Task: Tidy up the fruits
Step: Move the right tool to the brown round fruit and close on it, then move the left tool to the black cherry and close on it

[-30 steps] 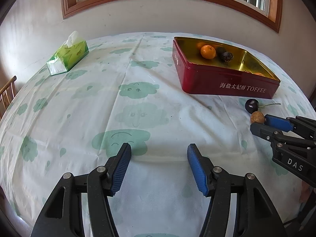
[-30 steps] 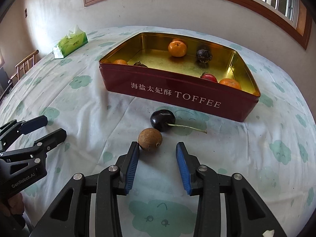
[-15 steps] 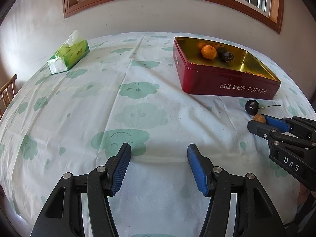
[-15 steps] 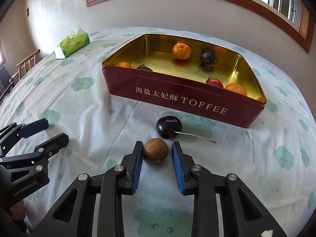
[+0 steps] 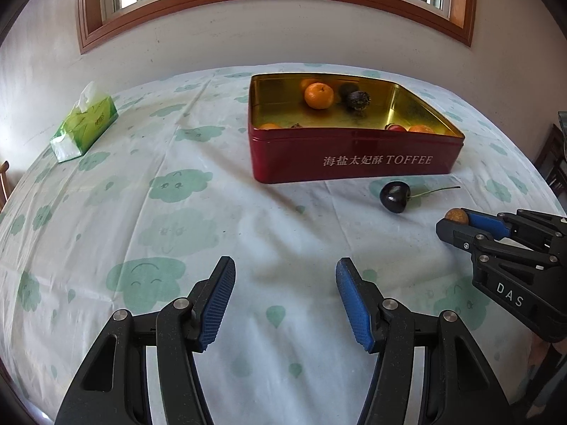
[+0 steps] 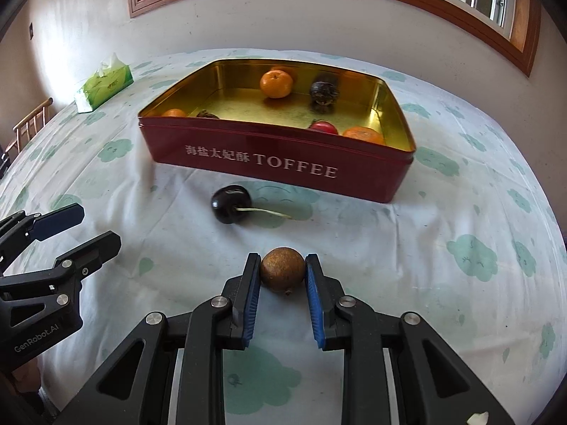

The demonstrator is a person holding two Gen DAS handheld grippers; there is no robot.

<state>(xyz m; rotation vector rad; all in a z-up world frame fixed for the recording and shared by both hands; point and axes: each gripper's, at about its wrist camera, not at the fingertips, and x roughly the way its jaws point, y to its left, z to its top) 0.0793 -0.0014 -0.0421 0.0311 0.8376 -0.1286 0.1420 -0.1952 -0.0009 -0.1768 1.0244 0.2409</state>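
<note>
Longan between right tool (clamped)

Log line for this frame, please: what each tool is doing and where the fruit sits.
right tool: shut on brown fruit | left tool: open, idle | cherry: on cloth | tin: holds other fruit

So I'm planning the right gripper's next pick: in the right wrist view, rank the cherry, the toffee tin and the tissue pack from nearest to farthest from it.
1. Cherry, just ahead, slightly left of the right gripper.
2. Toffee tin, behind the cherry.
3. Tissue pack, far left, near the wall.
</note>
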